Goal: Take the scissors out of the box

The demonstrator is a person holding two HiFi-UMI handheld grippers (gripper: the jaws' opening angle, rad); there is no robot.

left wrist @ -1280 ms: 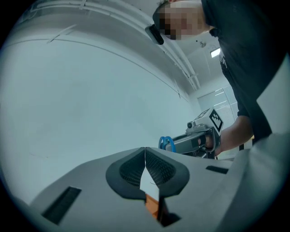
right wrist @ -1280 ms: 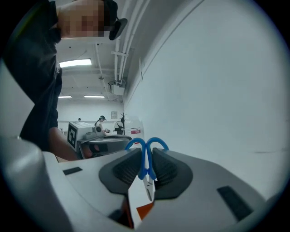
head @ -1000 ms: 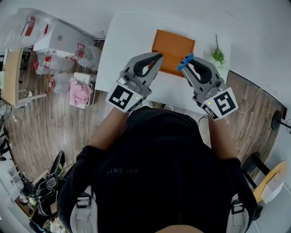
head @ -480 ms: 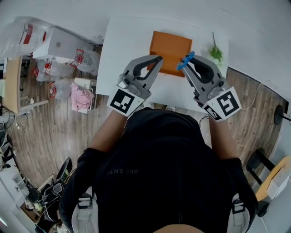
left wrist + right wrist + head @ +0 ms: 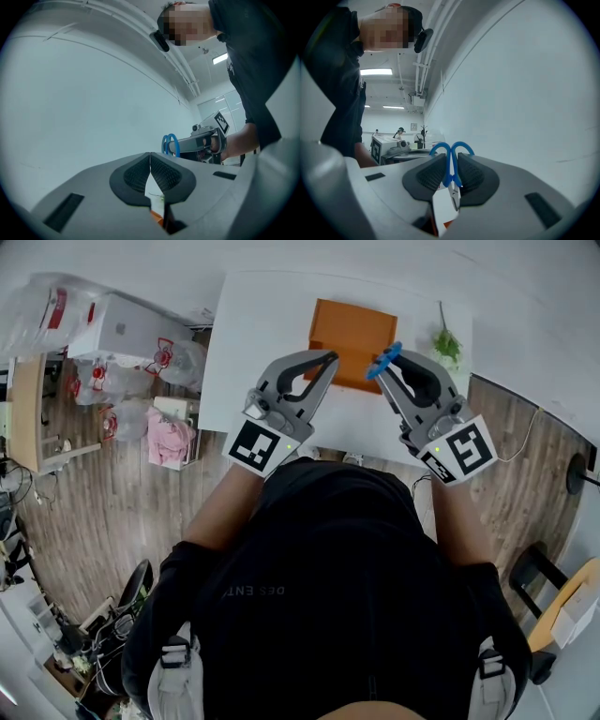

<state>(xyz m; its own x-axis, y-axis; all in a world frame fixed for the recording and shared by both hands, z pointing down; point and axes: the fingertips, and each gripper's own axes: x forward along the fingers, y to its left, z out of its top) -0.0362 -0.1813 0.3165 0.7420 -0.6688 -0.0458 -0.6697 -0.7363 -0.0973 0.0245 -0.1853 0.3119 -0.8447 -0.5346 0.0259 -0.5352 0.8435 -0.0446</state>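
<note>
Blue-handled scissors (image 5: 451, 164) are clamped between the pads of my right gripper (image 5: 451, 174), handles up and the metal blades hanging below the pads. In the head view the right gripper (image 5: 386, 362) holds the scissors (image 5: 382, 361) above the right edge of the orange box (image 5: 352, 331), which lies flat on the white table (image 5: 262, 324). My left gripper (image 5: 328, 360) hovers level by the box's near left side with its pads pressed together on nothing. From the left gripper view (image 5: 150, 176) the scissors (image 5: 169, 144) show ahead to the right.
A small green plant sprig (image 5: 446, 341) lies on the table right of the box. Left of the table, on the wooden floor, stand white cartons and bags (image 5: 122, 338). A chair (image 5: 553, 601) stands at the lower right.
</note>
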